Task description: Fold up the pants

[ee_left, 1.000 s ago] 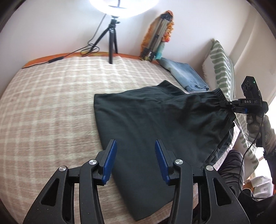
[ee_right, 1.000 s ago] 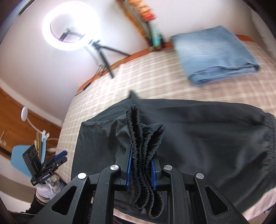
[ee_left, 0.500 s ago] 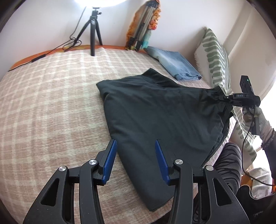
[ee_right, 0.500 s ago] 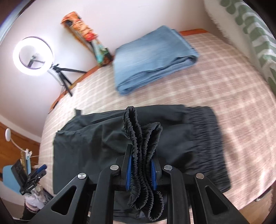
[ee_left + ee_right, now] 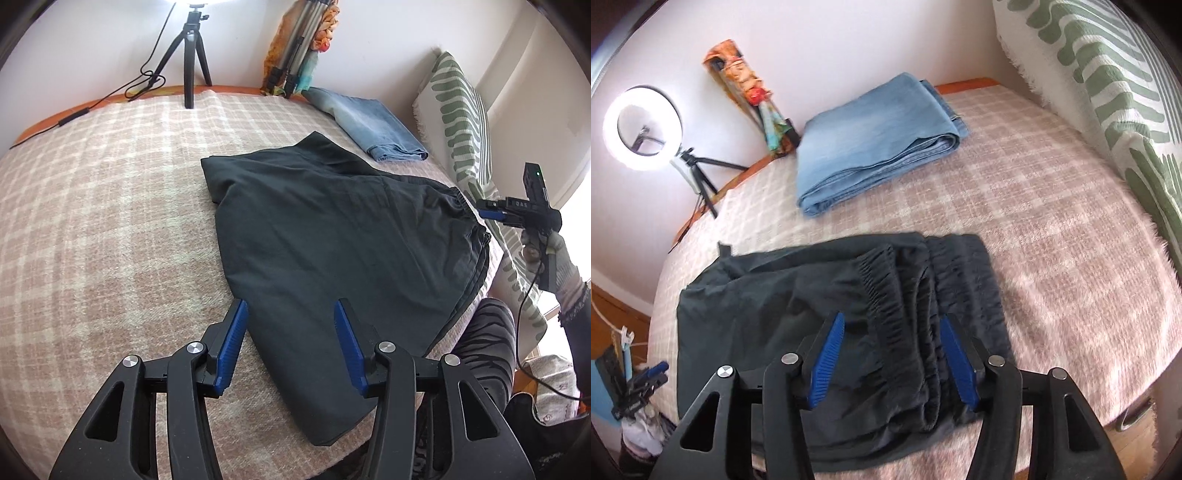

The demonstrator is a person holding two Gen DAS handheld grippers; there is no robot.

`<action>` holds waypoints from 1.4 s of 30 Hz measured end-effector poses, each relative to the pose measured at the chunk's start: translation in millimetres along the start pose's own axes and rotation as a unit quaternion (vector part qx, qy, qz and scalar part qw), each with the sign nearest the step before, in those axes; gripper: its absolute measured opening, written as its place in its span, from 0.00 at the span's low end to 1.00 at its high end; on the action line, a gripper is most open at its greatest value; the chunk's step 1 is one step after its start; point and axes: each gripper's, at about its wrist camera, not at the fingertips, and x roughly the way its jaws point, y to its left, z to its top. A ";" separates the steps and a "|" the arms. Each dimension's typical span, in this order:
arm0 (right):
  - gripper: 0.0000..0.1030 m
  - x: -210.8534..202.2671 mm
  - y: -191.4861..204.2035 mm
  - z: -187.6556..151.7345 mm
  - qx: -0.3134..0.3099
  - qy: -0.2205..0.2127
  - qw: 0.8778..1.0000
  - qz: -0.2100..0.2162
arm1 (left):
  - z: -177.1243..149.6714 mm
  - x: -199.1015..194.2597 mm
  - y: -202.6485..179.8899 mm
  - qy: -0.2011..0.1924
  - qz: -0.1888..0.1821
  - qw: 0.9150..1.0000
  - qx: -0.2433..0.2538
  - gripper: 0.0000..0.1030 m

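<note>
Dark pants [image 5: 332, 236] lie folded lengthwise on a plaid bed cover [image 5: 92, 221]. My left gripper [image 5: 290, 325] is open and empty, hovering over the leg end near the bed's front edge. My right gripper [image 5: 892, 343] is open just above the gathered elastic waistband [image 5: 905, 314], which lies loose on the cover between its fingers. In the left wrist view the right gripper [image 5: 491, 213] sits at the waistband end of the pants. The left gripper [image 5: 642, 380] shows small at the far left of the right wrist view.
Folded blue jeans [image 5: 875, 140] lie at the back of the bed. A green-patterned pillow [image 5: 1115, 85] leans along the right side. A ring light on a tripod [image 5: 642, 129] and a wrapped tripod [image 5: 299, 48] stand by the wall. A person's striped leg [image 5: 484, 354] is at the bed edge.
My right gripper has opened and let go of the bunched waistband, which now lies on the bed. The left gripper stayed open and drifted slightly over the leg end.
</note>
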 end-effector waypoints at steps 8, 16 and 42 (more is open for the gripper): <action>0.46 2.3 -6.6 -23.9 0.020 0.025 0.999 -0.026 | -2.5 5.4 -4.4 0.008 -0.010 1.000 0.004 0.46; 0.13 0.1 -0.5 -32.2 0.012 0.024 0.999 -0.030 | -6.9 5.3 -3.6 0.014 -0.018 1.000 -0.006 0.46; 0.42 -25.0 145.5 -9.3 -0.149 -0.023 0.988 0.046 | -46.5 7.4 10.2 0.016 -0.063 0.988 -0.143 0.46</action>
